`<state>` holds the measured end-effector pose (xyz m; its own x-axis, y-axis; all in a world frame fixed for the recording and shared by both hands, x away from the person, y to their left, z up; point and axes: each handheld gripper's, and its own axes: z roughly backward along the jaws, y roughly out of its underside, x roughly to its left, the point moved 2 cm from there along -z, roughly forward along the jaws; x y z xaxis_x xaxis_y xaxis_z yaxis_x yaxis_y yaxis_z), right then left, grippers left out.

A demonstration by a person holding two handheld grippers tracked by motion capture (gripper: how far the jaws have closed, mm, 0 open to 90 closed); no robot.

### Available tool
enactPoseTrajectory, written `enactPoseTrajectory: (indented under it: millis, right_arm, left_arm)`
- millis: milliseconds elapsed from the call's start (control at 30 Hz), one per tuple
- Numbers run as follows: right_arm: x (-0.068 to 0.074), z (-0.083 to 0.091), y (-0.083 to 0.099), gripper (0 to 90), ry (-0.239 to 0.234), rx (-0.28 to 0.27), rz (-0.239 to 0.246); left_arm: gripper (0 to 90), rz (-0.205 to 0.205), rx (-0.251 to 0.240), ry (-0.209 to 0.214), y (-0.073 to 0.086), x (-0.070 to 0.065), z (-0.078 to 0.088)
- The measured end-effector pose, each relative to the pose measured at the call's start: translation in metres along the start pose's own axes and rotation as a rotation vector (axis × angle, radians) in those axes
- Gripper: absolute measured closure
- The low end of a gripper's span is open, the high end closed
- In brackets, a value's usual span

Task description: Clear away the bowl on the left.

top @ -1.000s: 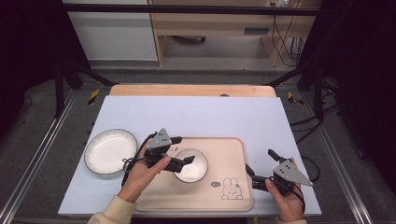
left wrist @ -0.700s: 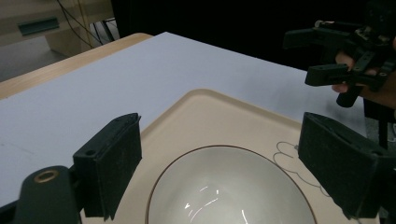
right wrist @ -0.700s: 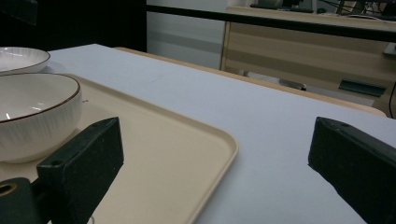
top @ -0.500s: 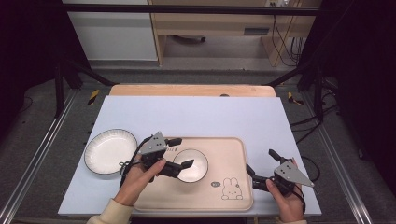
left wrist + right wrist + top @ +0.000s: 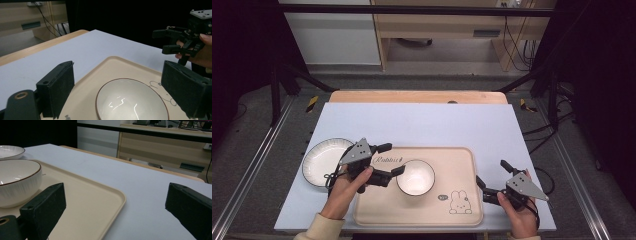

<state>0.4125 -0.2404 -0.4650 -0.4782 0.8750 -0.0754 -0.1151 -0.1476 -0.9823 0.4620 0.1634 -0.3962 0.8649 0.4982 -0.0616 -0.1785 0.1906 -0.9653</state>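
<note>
Left gripper [image 5: 391, 159] at tray's left edge, jaws apart, gripping nothing, pointing right toward bowl [image 5: 416, 177]; lower jaw tip just beside bowl rim. Bowl upright, mouth up, round so no long axis, standing on beige tray [image 5: 462, 210] left of centre. Right gripper [image 5: 492, 172] off tray's right edge, jaws wide apart, empty. Plate [image 5: 317, 160] on blue mat [image 5: 422, 125], left of tray. Versus a second ago: left gripper drawn back leftward off bowl; bowl, right gripper unmoved.

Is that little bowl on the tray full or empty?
Empty. The left gripper view looks into the bowl on the tray: bare white inside with light glints, nothing in it.
</note>
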Motion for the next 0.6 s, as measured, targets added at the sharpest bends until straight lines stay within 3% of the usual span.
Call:
enactPoseTrajectory:
  millis: [300, 600]
  right_arm:
    - [0.000, 0.001, 0.000, 3.2, 0.004, -0.007, 0.002]
    - [-0.001, 0.002, 0.000, 3.2, 0.007, -0.006, -0.001]
  left_arm:
    - [10.2, 0.001, -0.022, -0.020, -0.002, 0.006, 0.015]
    - [9.8, 0.008, -0.047, -0.073, -0.002, 0.018, 0.042]
